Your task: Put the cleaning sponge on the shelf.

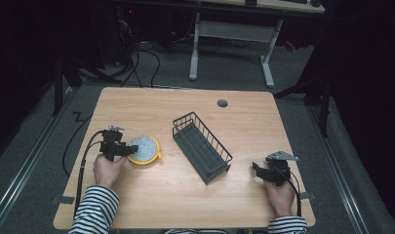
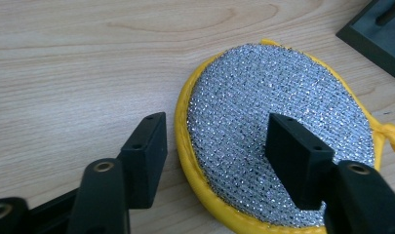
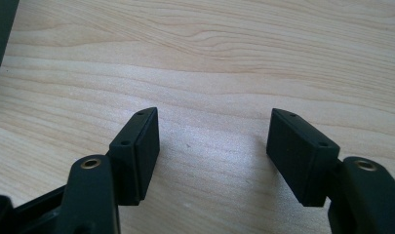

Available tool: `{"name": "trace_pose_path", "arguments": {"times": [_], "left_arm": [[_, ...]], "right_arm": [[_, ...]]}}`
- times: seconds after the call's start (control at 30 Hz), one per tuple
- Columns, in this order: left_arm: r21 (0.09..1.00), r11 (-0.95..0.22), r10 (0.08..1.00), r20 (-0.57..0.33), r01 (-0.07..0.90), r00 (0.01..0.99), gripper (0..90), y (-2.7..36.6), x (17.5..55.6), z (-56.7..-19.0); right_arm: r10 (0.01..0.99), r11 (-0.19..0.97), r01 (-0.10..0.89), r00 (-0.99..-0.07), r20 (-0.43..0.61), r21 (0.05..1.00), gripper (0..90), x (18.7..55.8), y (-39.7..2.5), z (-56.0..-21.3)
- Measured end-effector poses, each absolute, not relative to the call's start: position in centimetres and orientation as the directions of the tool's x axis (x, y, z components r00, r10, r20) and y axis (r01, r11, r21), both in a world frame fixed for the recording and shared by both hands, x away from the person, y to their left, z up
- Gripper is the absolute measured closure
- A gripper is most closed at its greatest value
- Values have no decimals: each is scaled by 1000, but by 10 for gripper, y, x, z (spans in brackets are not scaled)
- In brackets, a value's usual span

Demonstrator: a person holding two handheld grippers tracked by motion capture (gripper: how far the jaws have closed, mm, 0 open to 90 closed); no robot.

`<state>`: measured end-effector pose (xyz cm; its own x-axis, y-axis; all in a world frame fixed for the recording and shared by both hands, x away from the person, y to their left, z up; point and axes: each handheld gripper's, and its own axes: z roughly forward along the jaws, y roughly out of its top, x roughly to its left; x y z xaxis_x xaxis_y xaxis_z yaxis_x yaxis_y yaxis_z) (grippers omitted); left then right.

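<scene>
A round scouring pad [image 1: 144,149], silver mesh with a yellow rim, lies flat on the wooden table [image 1: 136,105] at the left. My left gripper [image 1: 129,149] is open at the pad's left edge. In the left gripper view the pad [image 2: 263,122] sits partly between the jaws: one fingertip [image 2: 146,146] is over bare wood beside the rim, the other over the mesh. A dark wire basket [image 1: 201,146] stands slantwise mid-table. My right gripper [image 1: 258,168] rests open near the right front edge, with bare wood [image 3: 214,141] between its jaws.
A round grommet hole [image 1: 222,103] sits near the table's far edge. A corner of the basket [image 2: 375,34] shows at the top right of the left gripper view. Beyond the table stand a white desk frame [image 1: 231,34] and cables on the floor.
</scene>
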<state>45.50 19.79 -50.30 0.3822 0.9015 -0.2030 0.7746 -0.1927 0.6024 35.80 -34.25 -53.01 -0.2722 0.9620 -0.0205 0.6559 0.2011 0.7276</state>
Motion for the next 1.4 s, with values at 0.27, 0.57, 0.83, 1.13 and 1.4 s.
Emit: {"name": "trace_pose_path", "arguments": {"times": [0.27,0.57,0.83,1.13,1.4], "left_arm": [[602,-190,898,-212,776,384,588,198,453,-507],[636,-190,900,-191,748,391,774,196,447,-507],[651,-191,893,-194,735,405,815,196,446,-503],[695,-215,878,-169,686,447,820,196,438,-475],[741,-200,854,-188,641,484,820,194,431,-447]], "right_arm": [[962,201,656,-272,-20,728,368,358,-343,-530],[962,201,656,-274,-19,727,366,358,-343,-530],[962,201,656,-274,-20,727,366,358,-343,-530],[962,201,656,-274,-19,727,366,358,-343,-530],[962,201,656,-274,-19,727,365,358,-343,-530]]}}
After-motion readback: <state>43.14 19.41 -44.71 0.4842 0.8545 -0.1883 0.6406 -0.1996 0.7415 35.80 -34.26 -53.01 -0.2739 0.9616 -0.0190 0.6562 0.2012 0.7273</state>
